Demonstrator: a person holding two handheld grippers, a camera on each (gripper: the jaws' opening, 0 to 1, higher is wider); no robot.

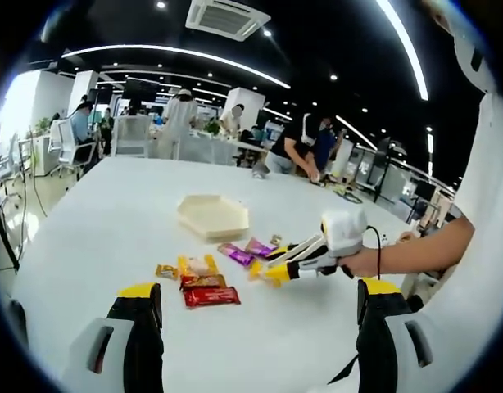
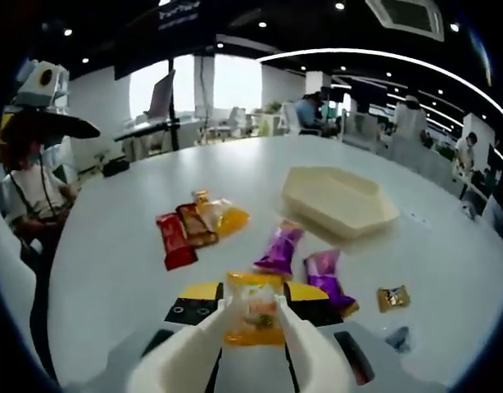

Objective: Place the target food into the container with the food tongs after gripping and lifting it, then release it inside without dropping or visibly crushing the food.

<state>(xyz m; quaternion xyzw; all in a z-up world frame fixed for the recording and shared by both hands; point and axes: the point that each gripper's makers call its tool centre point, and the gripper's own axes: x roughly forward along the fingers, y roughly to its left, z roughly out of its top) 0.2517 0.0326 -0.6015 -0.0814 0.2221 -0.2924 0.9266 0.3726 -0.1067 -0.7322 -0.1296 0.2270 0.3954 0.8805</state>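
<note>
Right gripper (image 2: 253,315) is pinching an orange-yellow snack packet (image 2: 253,309) between its jaws, just above the white table (image 2: 112,262). Left gripper (image 1: 256,315) is hovering with jaws spread wide, holding nothing. The cream hexagonal container (image 2: 337,199) is sitting beyond the scattered wrapped snacks (image 2: 194,225).

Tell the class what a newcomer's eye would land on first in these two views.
In the right gripper view, a yellow snack packet sits between the white tongs on the right gripper. Beyond it, wrapped snacks lie scattered on the white table, with purple packets near a cream hexagonal container.
</note>
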